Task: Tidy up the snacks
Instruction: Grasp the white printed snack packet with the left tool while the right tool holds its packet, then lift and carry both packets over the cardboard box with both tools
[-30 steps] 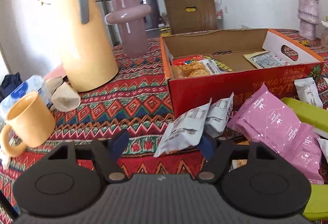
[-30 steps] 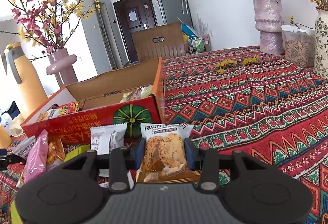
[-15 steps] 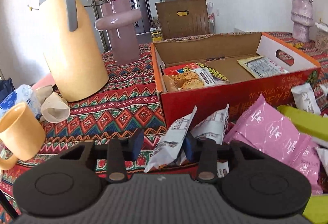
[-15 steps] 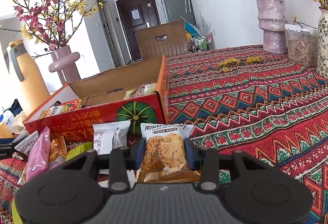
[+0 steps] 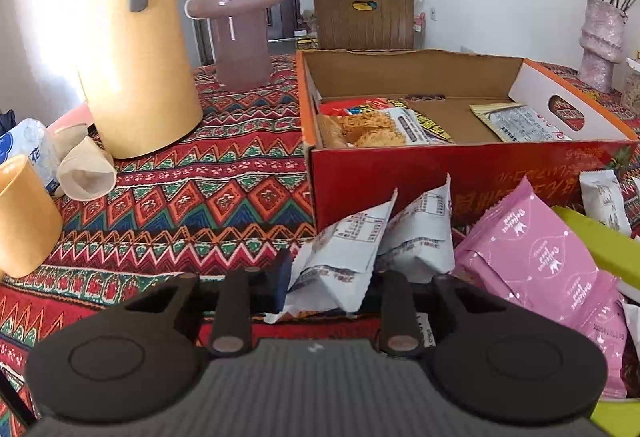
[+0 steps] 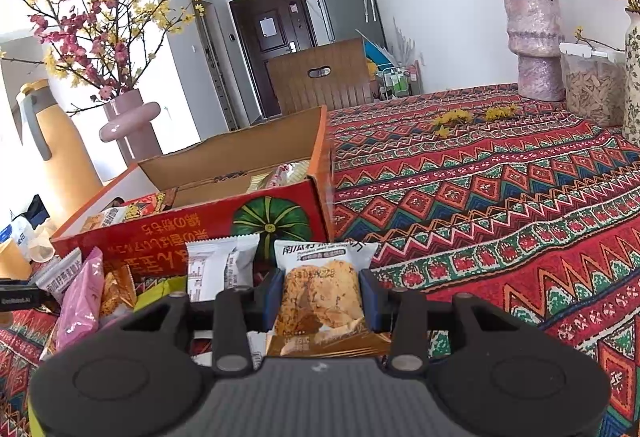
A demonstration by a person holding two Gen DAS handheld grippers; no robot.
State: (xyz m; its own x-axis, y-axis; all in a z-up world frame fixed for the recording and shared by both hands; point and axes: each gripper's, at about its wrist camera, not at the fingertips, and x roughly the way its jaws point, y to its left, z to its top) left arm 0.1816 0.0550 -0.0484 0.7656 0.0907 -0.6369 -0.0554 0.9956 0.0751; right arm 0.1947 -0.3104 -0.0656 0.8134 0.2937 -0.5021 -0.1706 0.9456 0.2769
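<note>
Two packets are in your jaws: left gripper (image 5: pixel 326 283), just closing, pinches a white packet (image 5: pixel 342 257) angled up-right; right gripper (image 6: pixel 320 295) clamps an upright cookie packet (image 6: pixel 320 297).

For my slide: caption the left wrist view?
Left gripper pinching a white snack packet before the red box.

Both cameras ride low over the patterned tablecloth (image 5: pixel 224 181), each looking forward and slightly down along its own fingers. The left view faces the red box (image 5: pixel 400 177) squarely from close by; the right view sees that same box (image 6: pixel 224 221) obliquely from its other end
</note>
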